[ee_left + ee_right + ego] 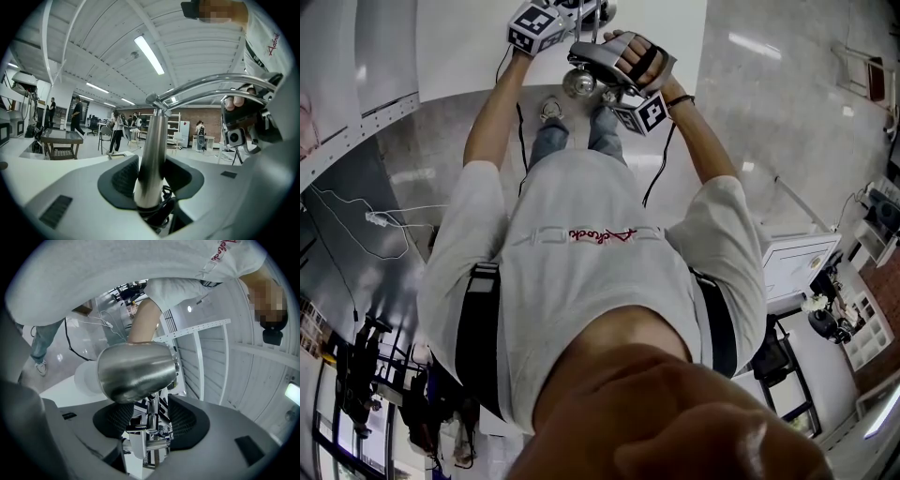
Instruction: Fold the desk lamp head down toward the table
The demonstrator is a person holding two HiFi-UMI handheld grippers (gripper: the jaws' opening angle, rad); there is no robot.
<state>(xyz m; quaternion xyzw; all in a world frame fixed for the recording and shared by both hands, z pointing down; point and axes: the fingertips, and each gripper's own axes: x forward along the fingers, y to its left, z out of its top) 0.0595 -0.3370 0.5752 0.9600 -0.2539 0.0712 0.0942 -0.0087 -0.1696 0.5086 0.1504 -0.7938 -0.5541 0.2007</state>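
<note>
Lamp head just beyond and above the open jaws of the right gripper, not touched by the pads. Between those jaws only the small hinge under the head, with a gap at each side, so no grip there. Long axis of the head across the jaws: neck to the right, wide mouth to the left, nearly level, not yet turned toward the table. Left gripper closed on the upright pole, pads pressing at both sides, probably to keep the lamp steady. From the pole top, a curved arm going right toward the head, so right gripper clearly nearer. For the fold, probably needed: closing near the neck, then tipping the mouth down. Looks: polished steel, bell-shaped, smooth and shiny, maybe slippery; something white and round at the mouth, perhaps the bulb.
</note>
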